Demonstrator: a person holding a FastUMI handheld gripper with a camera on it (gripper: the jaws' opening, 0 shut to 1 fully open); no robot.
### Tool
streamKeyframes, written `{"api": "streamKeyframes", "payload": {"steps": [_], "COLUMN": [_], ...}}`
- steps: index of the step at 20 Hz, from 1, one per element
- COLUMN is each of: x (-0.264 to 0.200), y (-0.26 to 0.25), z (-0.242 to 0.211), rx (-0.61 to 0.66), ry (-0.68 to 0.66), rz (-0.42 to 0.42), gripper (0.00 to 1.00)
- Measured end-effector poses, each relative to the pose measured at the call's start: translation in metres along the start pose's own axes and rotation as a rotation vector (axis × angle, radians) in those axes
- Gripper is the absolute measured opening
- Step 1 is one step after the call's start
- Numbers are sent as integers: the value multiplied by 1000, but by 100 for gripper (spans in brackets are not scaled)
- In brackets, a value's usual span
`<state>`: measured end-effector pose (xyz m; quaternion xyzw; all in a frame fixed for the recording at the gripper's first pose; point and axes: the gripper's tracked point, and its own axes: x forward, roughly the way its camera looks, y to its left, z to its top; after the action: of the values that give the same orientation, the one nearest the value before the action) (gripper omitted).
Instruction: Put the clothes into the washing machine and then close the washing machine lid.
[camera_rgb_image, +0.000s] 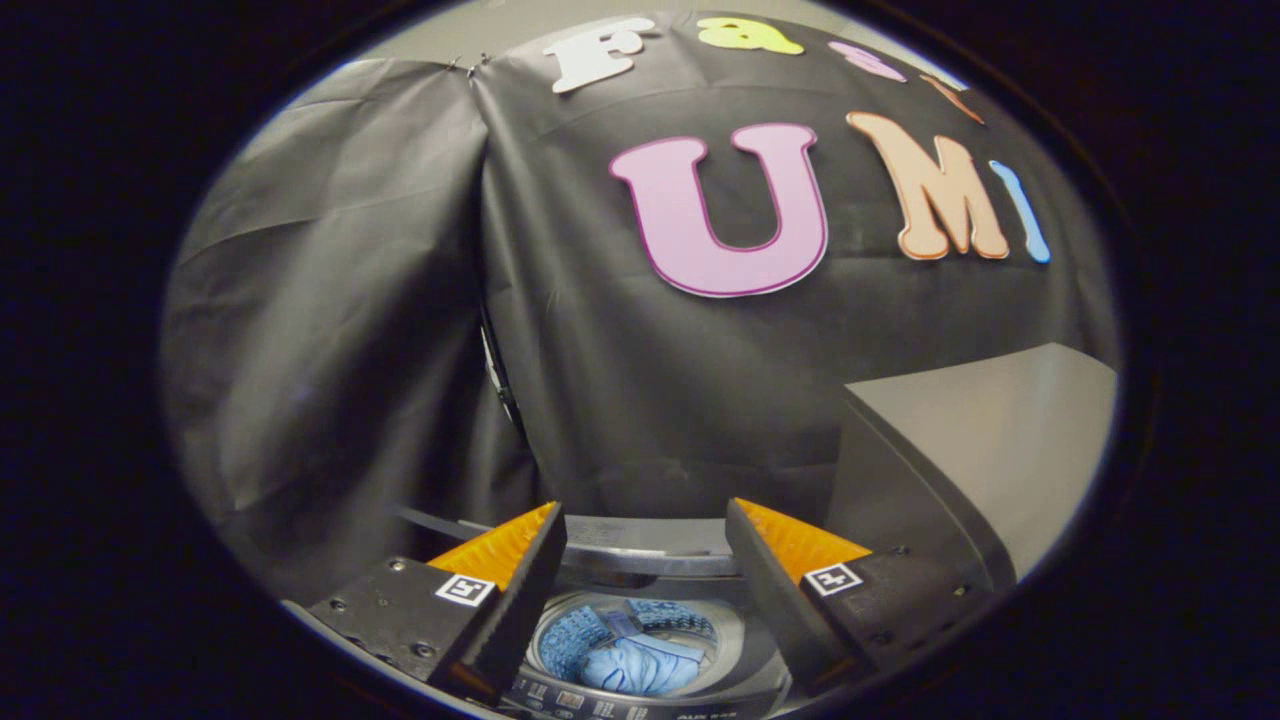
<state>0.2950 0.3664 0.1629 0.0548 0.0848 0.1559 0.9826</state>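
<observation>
Tool (645, 560) hung above the washing machine (640, 700), fingers spread wide apart, nothing between them and nothing touching either pad. Each finger carried a small square marker tag near its base.

Down between the fingers, at about 6 o'clock from the tool's midpoint, the round drum opening (640, 640) showed. Light blue clothes (640, 668) lay bunched inside the drum, toward its lower side; the perforated drum wall was visible around them at 10 to 2 o'clock. A strip of control buttons ran along the machine's near rim, below the drum; the labels were too small to tell.

The lid (985, 460), a grey panel, stood raised at roughly 2 o'clock from the tool, beyond the finger on that side, clear of the opening. The machine's far rim (650, 545), pale grey and curved, ran just beyond the fingertips.

Room: black cloth wall (400, 330) hung in loose folds behind the machine, two sheets meeting at a vertical seam at about 11 o'clock, pinned at the top. A pale ceiling or wall band showed above the cloth. Lighting dim, even.
</observation>
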Motion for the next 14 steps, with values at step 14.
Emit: {"api": "streamKeyframes", "payload": {"steps": [14], "x": [-212], "y": [-83], "z": [61], "rx": [-54], "ry": [-282], "rz": [-79], "gripper": [96]}}
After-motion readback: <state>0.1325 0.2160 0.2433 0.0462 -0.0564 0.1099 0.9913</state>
